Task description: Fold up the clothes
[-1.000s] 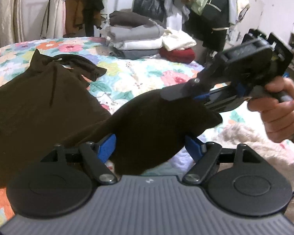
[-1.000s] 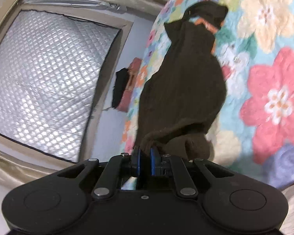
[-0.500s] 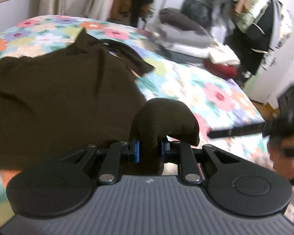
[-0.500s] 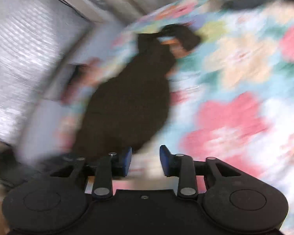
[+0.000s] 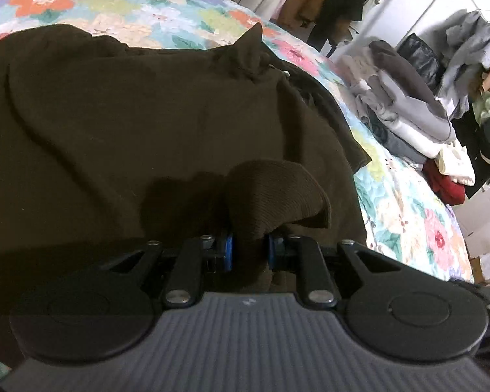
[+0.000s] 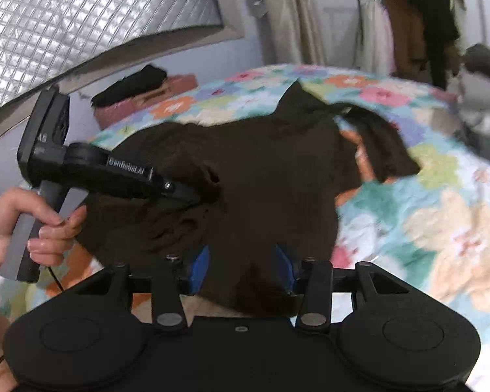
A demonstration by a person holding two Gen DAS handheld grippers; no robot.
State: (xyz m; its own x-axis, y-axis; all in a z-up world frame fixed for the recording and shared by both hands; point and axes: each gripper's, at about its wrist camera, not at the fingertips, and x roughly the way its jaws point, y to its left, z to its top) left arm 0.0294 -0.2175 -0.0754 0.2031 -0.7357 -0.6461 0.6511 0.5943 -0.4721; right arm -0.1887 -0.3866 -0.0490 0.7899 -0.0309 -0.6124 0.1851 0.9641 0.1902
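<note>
A dark brown sweater (image 5: 121, 124) lies spread on the floral bedspread (image 5: 408, 215). My left gripper (image 5: 247, 251) is shut on the sweater's sleeve end (image 5: 277, 192), which bulges up between the blue pads and hangs over the sweater's body. In the right wrist view that same left gripper (image 6: 197, 197) comes in from the left, held by a hand (image 6: 32, 225), with brown cloth in its tip. My right gripper (image 6: 241, 269) has its jaws opening. The sweater (image 6: 261, 170) edge lies below and between the pads, which do not press on it.
A stack of folded grey and white clothes (image 5: 408, 111) and a red garment (image 5: 447, 186) sit at the bed's far right. Clothes hang on a rail (image 6: 421, 26) behind the bed. A silver quilted window cover (image 6: 81, 16) fills the left wall. A black item (image 6: 130, 85) lies beside the bed.
My left gripper closed on the sleeve end and carried it left over the sweater's body. My right gripper let go of the sleeve, rolled level and opened.
</note>
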